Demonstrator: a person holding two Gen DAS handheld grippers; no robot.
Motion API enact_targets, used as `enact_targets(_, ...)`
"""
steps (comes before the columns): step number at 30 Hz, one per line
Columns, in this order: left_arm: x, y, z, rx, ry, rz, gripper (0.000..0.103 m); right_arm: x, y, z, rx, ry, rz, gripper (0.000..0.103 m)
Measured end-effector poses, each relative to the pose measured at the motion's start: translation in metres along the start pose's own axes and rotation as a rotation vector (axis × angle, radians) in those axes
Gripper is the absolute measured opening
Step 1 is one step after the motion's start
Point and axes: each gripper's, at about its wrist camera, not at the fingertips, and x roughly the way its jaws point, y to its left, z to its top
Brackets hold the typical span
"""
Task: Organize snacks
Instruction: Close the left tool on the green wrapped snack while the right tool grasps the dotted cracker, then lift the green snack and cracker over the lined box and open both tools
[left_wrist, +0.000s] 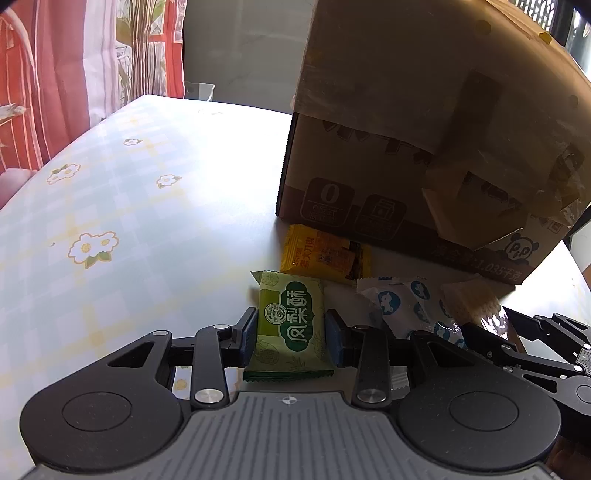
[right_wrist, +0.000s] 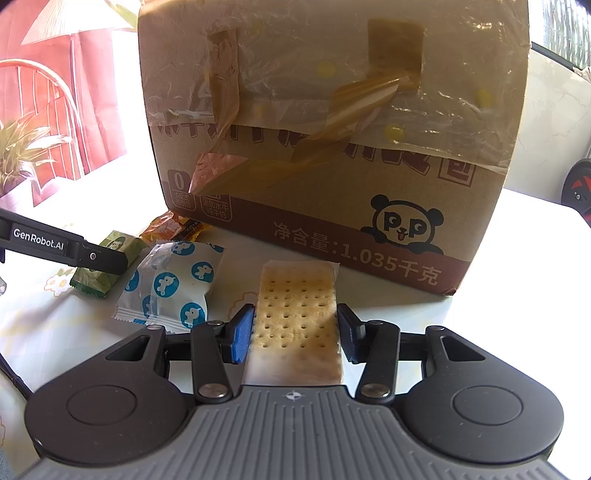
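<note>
My left gripper (left_wrist: 290, 330) is shut on a green pineapple-cake packet (left_wrist: 290, 325), its pads touching both sides. The packet also shows in the right wrist view (right_wrist: 110, 254). My right gripper (right_wrist: 295, 328) is shut on a clear-wrapped cracker packet (right_wrist: 297, 314), seen in the left wrist view (left_wrist: 471, 299) too. An orange snack packet (left_wrist: 325, 254) and a white packet with blue prints (right_wrist: 173, 284) lie on the table in front of a large cardboard box (right_wrist: 332, 129).
The table has a pale checked cloth with flowers (left_wrist: 110, 221). The cardboard box (left_wrist: 424, 129) stands close ahead of both grippers. Red-striped curtains (left_wrist: 55, 74) hang beyond the table's left edge.
</note>
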Motion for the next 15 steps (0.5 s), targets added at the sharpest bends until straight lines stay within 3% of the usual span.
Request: enact_targets(15, -0.022, 0.007, 0.002, -0.004, -0.064, -0.016, 0.04, -0.007, -0.005, 0.001, 0.052, 0.002, 0.015, 0.049)
